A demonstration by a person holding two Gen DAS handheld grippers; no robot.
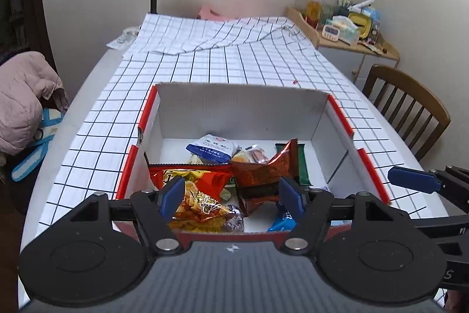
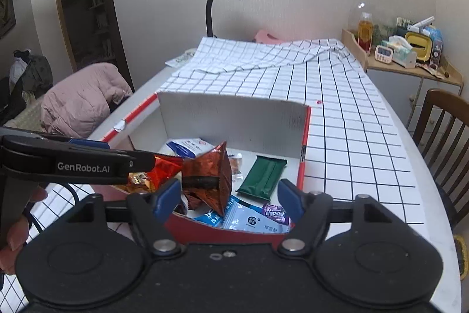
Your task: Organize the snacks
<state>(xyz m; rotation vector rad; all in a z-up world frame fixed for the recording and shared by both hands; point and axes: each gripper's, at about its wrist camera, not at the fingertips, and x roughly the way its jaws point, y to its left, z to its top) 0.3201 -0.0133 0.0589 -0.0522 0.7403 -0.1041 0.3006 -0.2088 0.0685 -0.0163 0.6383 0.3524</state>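
Left wrist view: your left gripper (image 1: 231, 197) hangs parted over the box (image 1: 243, 104) of snacks (image 1: 202, 195), holding nothing; your right gripper (image 2: 228, 198) likewise.

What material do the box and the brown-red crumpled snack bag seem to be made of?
Box: probably corrugated cardboard, matte white inside; fluted lines show on its back wall. Brown-red bag: probably metallised plastic film, glossy; it holds sharp creases and glints.

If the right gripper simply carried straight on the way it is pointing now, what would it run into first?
Most likely the crumpled copper-red snack bag standing in the box; it sits between the open right gripper fingers in that view. Depth is uncertain, so the box's near red wall could come first.
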